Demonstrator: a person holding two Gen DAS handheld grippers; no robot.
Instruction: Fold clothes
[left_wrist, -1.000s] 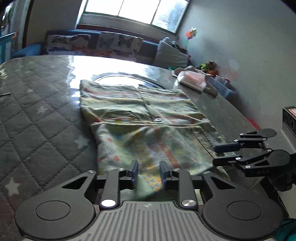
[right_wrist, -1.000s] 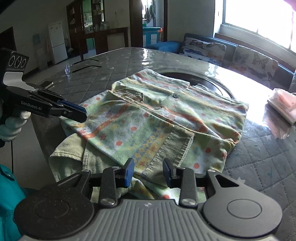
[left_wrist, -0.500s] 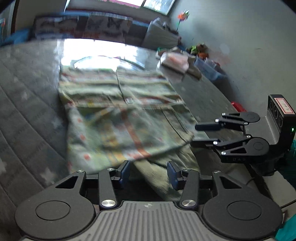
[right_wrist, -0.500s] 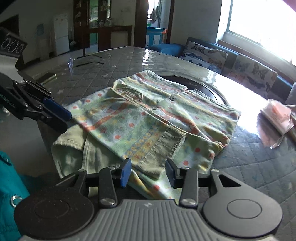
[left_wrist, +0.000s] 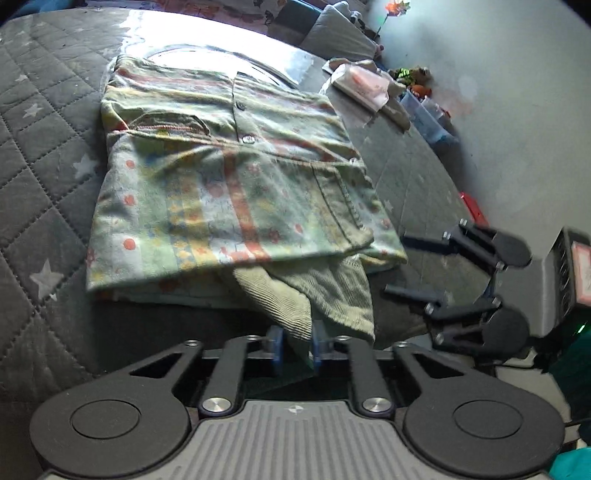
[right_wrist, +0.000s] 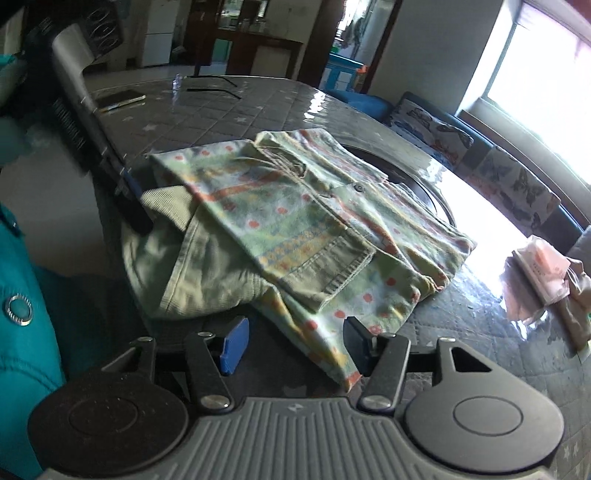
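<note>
A patterned green jacket with red dots and stripes lies folded on the quilted grey table; its ribbed green sleeve end hangs over the near table edge. My left gripper is closed on that ribbed sleeve. In the right wrist view the jacket lies ahead, with a dotted corner drooping between the wide-open fingers of my right gripper. The left gripper shows there at the sleeve. The right gripper shows at the jacket's right in the left wrist view.
A plastic packet lies on the table's far right, also seen in the right wrist view. A dark notebook lies at the far left. A sofa with butterfly cushions stands under the window. A round glass turntable lies under the jacket's far end.
My left gripper dropped to the near table edge and closed on the hanging ribbed sleeve. My right gripper opened wider and drew back toward the jacket's near corner.
</note>
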